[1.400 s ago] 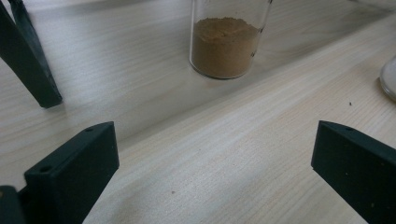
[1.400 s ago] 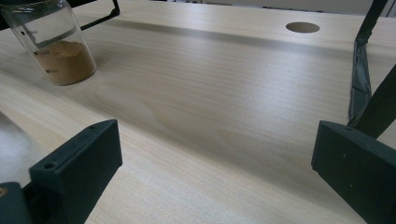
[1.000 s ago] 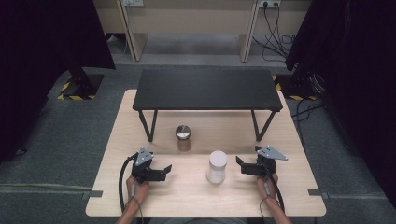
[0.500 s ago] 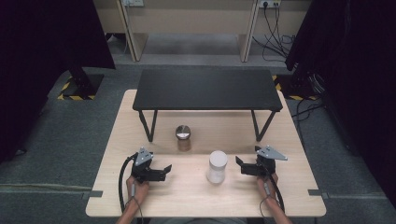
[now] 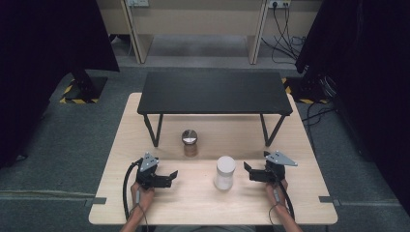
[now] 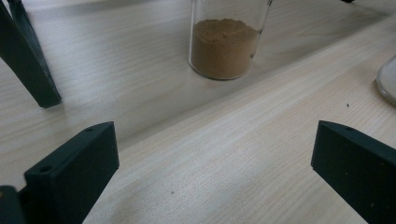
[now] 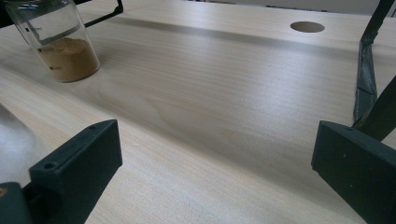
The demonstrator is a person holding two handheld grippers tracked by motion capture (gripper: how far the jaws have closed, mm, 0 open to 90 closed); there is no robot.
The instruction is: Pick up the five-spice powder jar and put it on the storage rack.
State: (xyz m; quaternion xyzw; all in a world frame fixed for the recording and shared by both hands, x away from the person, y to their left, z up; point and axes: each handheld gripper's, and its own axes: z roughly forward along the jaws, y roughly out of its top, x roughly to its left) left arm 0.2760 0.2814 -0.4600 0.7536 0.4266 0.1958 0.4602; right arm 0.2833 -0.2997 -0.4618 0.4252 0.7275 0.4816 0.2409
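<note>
A glass jar of brown powder with a metal lid stands mid-table; it shows ahead in the left gripper view and far left in the right gripper view. A white-lidded jar stands nearer the front, between both grippers; its edge shows at the right of the left gripper view. My left gripper rests open on the table left of the white jar, nothing between its jaws. My right gripper rests open just right of the white jar, also holding nothing.
A low black table stands on the back half of the wooden table; its legs show in both gripper views. A round hole lies in the wood. Bare wood lies between and in front of the grippers.
</note>
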